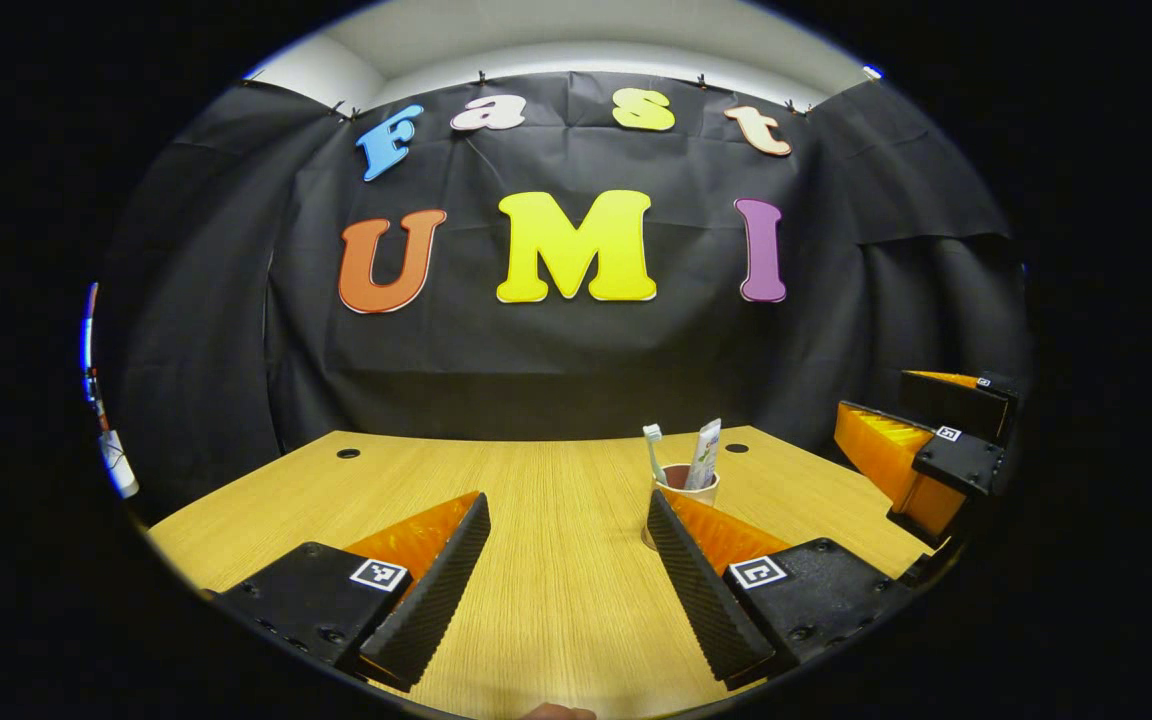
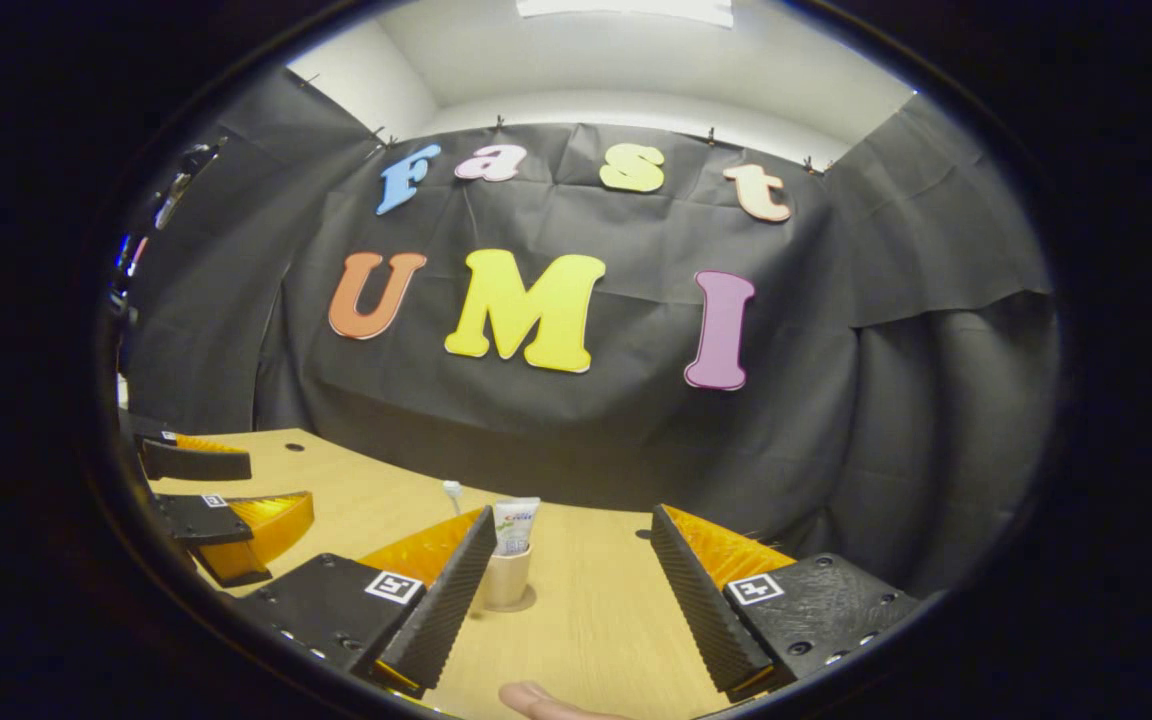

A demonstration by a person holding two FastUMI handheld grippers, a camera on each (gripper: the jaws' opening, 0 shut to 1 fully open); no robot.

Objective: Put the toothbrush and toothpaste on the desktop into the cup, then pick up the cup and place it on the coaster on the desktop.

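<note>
Cup [image 2: 507,578], upright on a round coaster [image 2: 526,603] on the wooden desktop [image 2: 586,620]. In the right gripper view it stands at about 7 o'clock from centre, just behind the tip of that view's left finger; in the left gripper view the cup [image 1: 688,490] sits at about 4 o'clock, its base hidden by that view's right finger.

Toothpaste [image 2: 515,525]: tube standing in the cup, leaning slightly, top clear of the rim.

Toothbrush [image 1: 655,452]: standing in the same cup, head up, beside the tube.

Right gripper [image 2: 568,590]: low over the desktop, level, pointing at the back cloth wall; fingers spread wide, nothing between them, apart from the cup. A fingertip of the holding hand [image 2: 536,700] shows at 6 o'clock.

Left gripper [image 1: 568,580]: low and level, fingers wide apart, bare desktop between them. In the right gripper view it shows at 8 o'clock, fingers parted.

Desktop: two cable holes near the far edge.
</note>
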